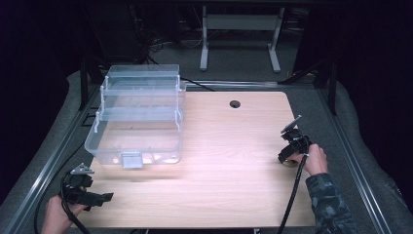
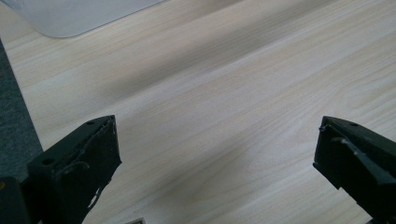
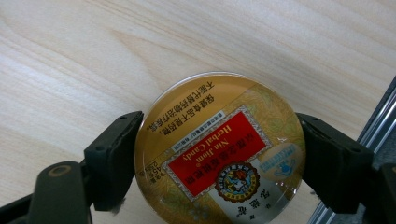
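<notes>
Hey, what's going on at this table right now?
A person works at a light wooden table with a two-jaw gripper in each hand. The right gripper has its jaws either side of a round gold candy tin with a red label near the table's right edge, seemingly touching its rim. The left gripper sits open above bare wood at the near left corner. A clear plastic tiered storage box stands open at the far left.

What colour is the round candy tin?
Gold with a red label, clearest in the right gripper view: candy tin.
</notes>
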`<state>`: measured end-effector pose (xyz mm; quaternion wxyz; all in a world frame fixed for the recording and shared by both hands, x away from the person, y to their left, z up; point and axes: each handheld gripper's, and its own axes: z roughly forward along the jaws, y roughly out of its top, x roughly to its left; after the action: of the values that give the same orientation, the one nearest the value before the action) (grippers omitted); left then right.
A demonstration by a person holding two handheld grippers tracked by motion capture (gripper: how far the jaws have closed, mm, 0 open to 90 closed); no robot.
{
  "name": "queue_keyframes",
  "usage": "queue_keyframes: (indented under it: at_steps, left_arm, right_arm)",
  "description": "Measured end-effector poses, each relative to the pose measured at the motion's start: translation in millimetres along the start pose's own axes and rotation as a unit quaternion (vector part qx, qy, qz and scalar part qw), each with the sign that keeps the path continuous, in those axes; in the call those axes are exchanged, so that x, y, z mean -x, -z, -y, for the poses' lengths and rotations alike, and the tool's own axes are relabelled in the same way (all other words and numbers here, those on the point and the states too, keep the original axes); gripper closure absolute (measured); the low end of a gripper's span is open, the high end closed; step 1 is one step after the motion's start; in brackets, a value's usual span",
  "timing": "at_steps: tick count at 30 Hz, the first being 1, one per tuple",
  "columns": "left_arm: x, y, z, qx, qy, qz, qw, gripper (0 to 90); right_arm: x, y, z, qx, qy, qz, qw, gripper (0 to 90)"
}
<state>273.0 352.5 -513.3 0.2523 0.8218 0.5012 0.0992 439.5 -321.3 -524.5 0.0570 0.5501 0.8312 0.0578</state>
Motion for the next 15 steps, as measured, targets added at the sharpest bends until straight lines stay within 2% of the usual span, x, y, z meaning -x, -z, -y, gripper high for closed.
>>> queue_keyframes:
  at_steps: [4,5,6,8,10,11,14,15]
  left_arm:
    - [-0.7,3.5,-2.3,0.001,-0.002,-0.002,1.0,0.3]
    - [-0.7,4.6,-2.9,0.001,-0.001,-0.002,1.0,0.3]
    - [-0.9,5.6,-3.5,0.003,-0.002,-0.003,1.0,0.2]
    - [-1.1,6.7,-4.3,0.002,-0.003,-0.003,1.0,0.3]
    - [-1.6,9.1,-6.1,0.002,-0.003,-0.005,1.0,0.2]
    - [-1.8,11.6,-7.8,0.004,-0.003,-0.006,1.0,0.3]
    - [-2.2,15.5,-10.7,0.005,-0.004,-0.007,1.0,0.3]
    - [-2.7,17.4,-12.2,0.005,-0.004,-0.007,1.0,0.3]
  right_arm:
    - [1.0,-1.4,0.8,-0.001,-0.004,-0.007,1.0,16.2]
    - [0.8,0.0,1.1,0.002,-0.007,-0.007,1.0,14.1]
    - [-0.1,2.0,1.1,0.005,-0.005,0.005,1.0,14.5]
    - [-0.3,4.4,1.3,0.009,-0.003,0.001,1.0,13.8]
    - [-2.4,9.9,1.9,0.018,-0.001,0.002,0.9998,13.2]
    - [-5.5,17.0,3.4,0.03,0.004,0.001,0.9995,11.5]
    - [-8.3,22.1,4.7,0.042,0.007,-0.001,0.9991,10.8]
    - [-13.4,29.1,6.7,0.056,0.012,-0.005,0.9983,9.4]
